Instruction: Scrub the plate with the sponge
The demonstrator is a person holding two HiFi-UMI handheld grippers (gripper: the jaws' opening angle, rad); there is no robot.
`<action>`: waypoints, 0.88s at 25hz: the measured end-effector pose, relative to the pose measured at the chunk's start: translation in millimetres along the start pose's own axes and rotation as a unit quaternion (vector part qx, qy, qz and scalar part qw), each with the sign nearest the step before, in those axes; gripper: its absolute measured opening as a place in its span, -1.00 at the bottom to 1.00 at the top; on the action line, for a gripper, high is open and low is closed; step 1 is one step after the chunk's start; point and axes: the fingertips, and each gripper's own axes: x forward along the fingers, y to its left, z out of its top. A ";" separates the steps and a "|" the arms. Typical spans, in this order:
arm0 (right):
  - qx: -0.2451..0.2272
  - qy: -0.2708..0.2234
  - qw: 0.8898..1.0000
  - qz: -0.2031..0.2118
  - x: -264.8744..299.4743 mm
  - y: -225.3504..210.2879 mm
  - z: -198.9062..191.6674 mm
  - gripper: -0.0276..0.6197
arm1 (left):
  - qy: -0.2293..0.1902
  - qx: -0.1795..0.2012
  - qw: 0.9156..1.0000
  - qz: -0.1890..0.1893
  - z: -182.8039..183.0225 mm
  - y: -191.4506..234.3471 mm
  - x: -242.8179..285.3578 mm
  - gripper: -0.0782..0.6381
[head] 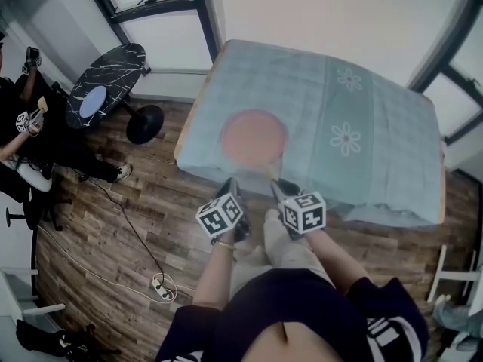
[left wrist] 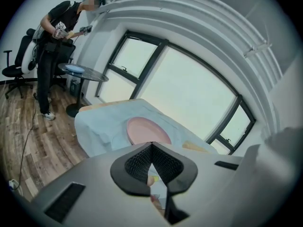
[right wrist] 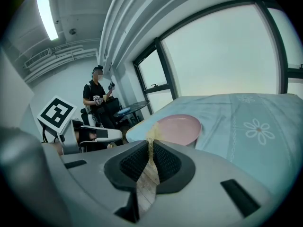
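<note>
Two grippers are in my hands, side by side at the near edge of the table [head: 198, 130]. My left gripper [left wrist: 151, 148] has its jaws pressed fully together, tip against tip, with nothing between them. My right gripper [right wrist: 150, 144] is clamped on the sponge [right wrist: 150, 135]. It is a yellow sponge, squeezed thin between the ribbed pads, and its end sticks out past the jaw tips.

In the head view the left gripper [head: 229, 191] sits just left of the right gripper [head: 278, 188]. The sponge [head: 270, 173] points forward from the right one toward the table edge. I cannot tell whether the sponge touches the pale blue cloth [head: 392, 149].

The pink plate [head: 254, 137] lies flat on that cloth, just ahead of both grippers and between their lines of aim. Seen along my left jaws, the plate [left wrist: 147, 130] is right beyond the tips. Seen along my right jaws, the plate [right wrist: 180, 128] is just past the sponge's end.

Well off to the left of my left gripper stands a round dark side table [head: 106, 81], and another person [head: 23, 123] is beside it. A power strip [head: 161, 285] lies on the wood floor [head: 98, 225], below and left of my left gripper.
</note>
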 end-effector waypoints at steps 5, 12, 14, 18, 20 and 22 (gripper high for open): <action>-0.009 -0.010 1.000 0.016 -12.0 18.0 -1.4 -0.80 | 0.007 0.006 1.000 -0.002 -8.1 -6.7 -24.8 -0.75; -0.003 -0.021 0.999 0.032 -26.2 37.4 -5.9 -0.80 | 0.016 0.007 1.000 -0.022 -18.8 -5.3 -52.4 -0.75; -0.005 -0.025 0.999 0.034 -30.2 41.0 -4.5 -0.80 | 0.020 0.011 0.999 -0.026 -19.5 -6.2 -56.7 -0.75; -0.003 -0.028 0.999 0.036 -34.2 43.6 -2.3 -0.80 | 0.023 0.019 0.999 -0.037 -17.8 -14.1 -57.3 -0.75; -0.004 -0.029 0.999 0.036 -34.3 44.8 -1.4 -0.80 | 0.024 0.022 0.998 -0.044 -16.8 -19.1 -56.8 -0.75; -0.006 -0.033 0.999 0.034 -34.1 45.5 0.4 -0.80 | 0.026 0.024 0.998 -0.051 -16.8 -23.0 -56.5 -0.75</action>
